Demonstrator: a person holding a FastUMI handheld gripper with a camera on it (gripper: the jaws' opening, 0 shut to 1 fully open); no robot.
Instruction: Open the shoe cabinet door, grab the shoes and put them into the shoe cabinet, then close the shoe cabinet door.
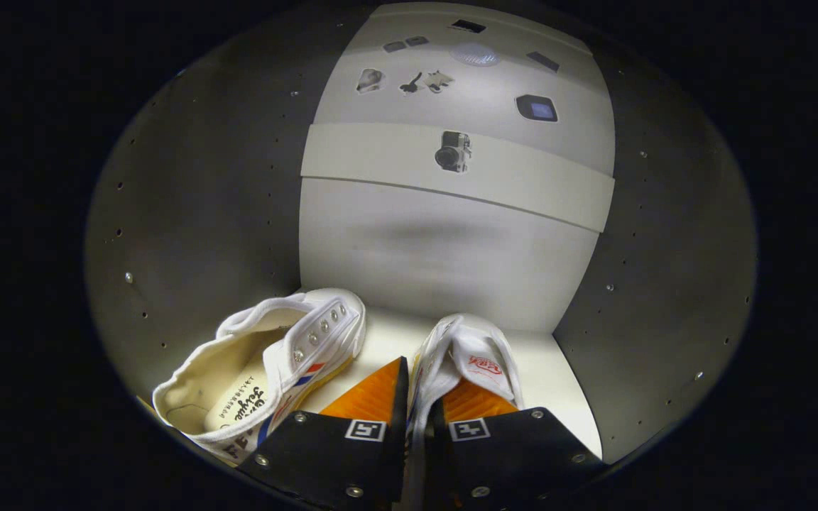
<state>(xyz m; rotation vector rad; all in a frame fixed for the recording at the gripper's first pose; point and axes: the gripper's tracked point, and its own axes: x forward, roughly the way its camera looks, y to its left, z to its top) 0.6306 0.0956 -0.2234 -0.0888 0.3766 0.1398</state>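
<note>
Canvas, white and soft: two shoes lie on the cabinet (196, 213) floor. One shoe (274, 362) rests at ten o'clock of the gripper (420, 404); the other shoe (476, 362) has its side wall pinched in the nearly closed jaws. Light and floppy, I judge; the collar rim gives the firmest hold. One cabinet, two shoes.

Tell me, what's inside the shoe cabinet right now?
Two white shoes sit on the cabinet floor. The left shoe lies free. The gripper pinches the side wall of the right shoe. Its fingers hide that shoe's heel.
</note>
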